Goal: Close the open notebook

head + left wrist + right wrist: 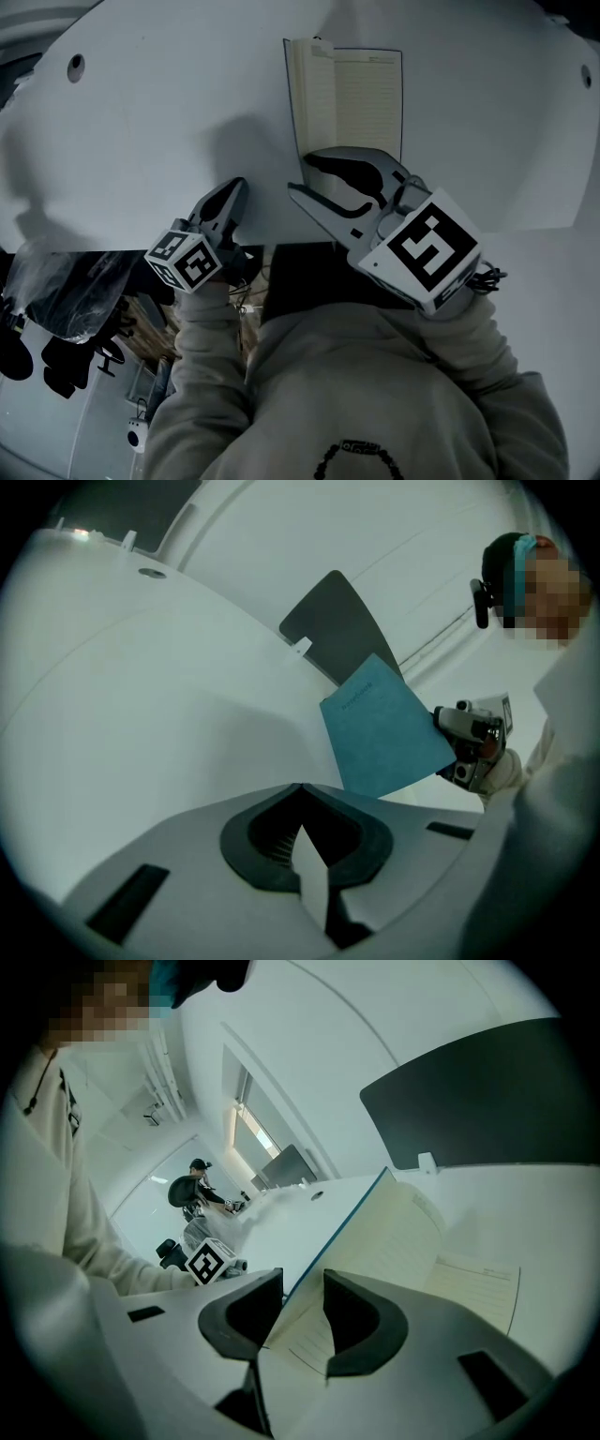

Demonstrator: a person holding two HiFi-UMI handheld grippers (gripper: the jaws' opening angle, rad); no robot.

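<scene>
Raised notebook (361, 94) cover
My right gripper (302, 1279) fingers pinch it; left gripper (298, 787) fingers closed, empty. It could slip from between them.

Left part of the counter (159, 122) is bare, with wide free room from upper left down to the near edge; only a small hole (75, 66) there. At upper centre the notebook (361, 94) blocks: its left half stands raised like a wall, clamped in the right tool (300, 174). The left tool (236, 192), jaws together, sits lower centre-left, apart from it, with open counter between. Right of it the counter is bare. A dark panel (487, 1101) stands behind.
</scene>
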